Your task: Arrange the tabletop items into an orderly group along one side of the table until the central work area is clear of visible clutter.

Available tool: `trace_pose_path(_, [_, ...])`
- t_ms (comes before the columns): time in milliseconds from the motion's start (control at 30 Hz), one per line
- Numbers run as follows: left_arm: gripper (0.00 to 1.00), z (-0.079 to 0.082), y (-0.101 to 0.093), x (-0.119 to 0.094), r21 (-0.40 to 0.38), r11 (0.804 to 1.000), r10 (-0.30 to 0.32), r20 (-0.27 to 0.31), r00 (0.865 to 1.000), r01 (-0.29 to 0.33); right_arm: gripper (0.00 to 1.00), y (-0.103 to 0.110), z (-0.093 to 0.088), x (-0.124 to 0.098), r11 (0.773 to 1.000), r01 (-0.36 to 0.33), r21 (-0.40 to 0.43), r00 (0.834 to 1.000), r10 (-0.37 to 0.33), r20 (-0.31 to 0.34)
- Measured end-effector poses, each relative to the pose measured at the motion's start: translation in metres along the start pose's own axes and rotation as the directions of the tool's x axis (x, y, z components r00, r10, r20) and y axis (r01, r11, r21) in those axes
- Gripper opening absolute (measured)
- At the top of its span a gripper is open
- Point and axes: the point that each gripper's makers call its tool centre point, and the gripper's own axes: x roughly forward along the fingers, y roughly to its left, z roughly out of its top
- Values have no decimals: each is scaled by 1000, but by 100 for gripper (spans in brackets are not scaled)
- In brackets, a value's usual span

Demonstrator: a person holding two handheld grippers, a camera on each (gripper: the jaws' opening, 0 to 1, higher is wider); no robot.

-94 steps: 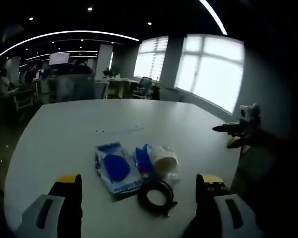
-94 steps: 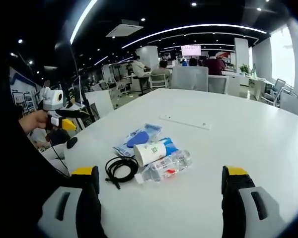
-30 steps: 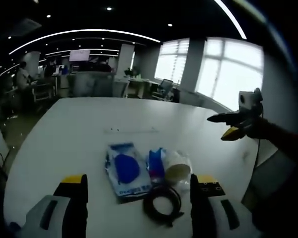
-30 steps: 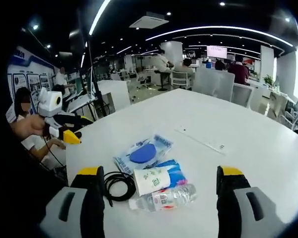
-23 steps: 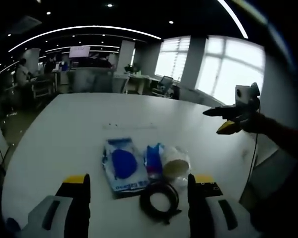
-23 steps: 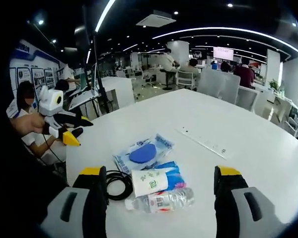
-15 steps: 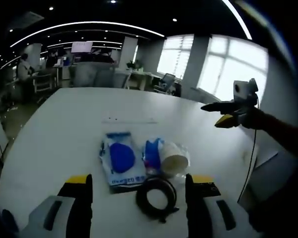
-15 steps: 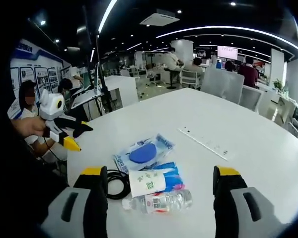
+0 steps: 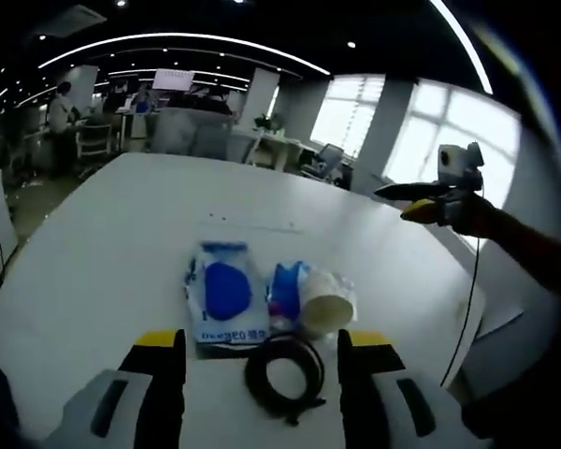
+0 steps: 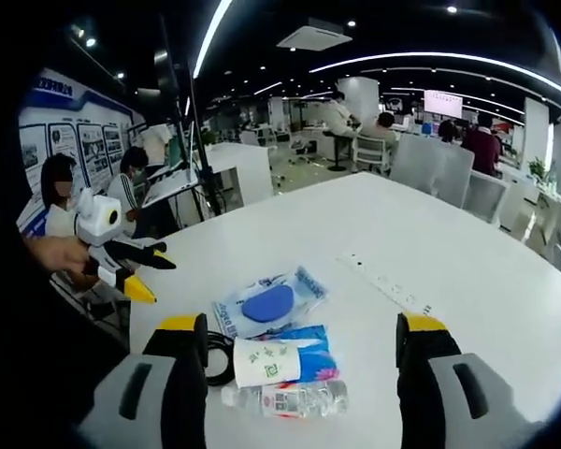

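Note:
A small heap lies on the white table (image 9: 93,243). It holds a blue packet (image 9: 222,304), a paper cup on its side (image 9: 325,305), a blue wrapper (image 9: 285,286) and a black cable coil (image 9: 282,374). My left gripper (image 9: 262,348) hovers open just before the coil, nothing between its jaws. In the right gripper view the same packet (image 10: 269,304), cup (image 10: 266,362), coil (image 10: 220,358) and a clear water bottle (image 10: 285,399) lie between the open jaws of my right gripper (image 10: 302,332). Each gripper shows in the other's view, hand-held: the right gripper (image 9: 428,192) and the left gripper (image 10: 122,257).
A flat socket strip (image 10: 388,285) is set in the table beyond the heap. The table's edge (image 9: 458,337) runs close on the right of the left gripper view. Office desks, chairs and seated people (image 10: 136,178) stand around.
Both cameras have shifted and the heap sits lower and nearer in each view. Both pairs of jaws stand a little closer together. The items themselves lie as before.

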Motion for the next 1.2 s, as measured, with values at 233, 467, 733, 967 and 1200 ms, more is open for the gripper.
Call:
trace_pose_path(233, [63,-9,-6,3,-50,999,11,-19,1000,-12,74,-5,7,16,999,-30,-24,999,30,-13])
trace_pose_path(467, [57,-17,-10,12,-115,993,10,-27,1000,-13,73,-6,14,34,997,-71,-41,997,69,-32])
trace_pose_path(733, [53,-25,-9,21,-117,993,9,-52,999,-15,70,-11,18,56,993,-107,-57,993,104,-63])
trace_pose_path(967, [50,-32,-4,26,-158,987,21,-70,997,-31,69,-10,15,75,989,-135,-64,987,129,-91])
trace_pose_path(1200, [48,-41,-1,36,-210,977,17,-81,997,-34,64,-13,12,94,986,-151,-70,983,143,-115])
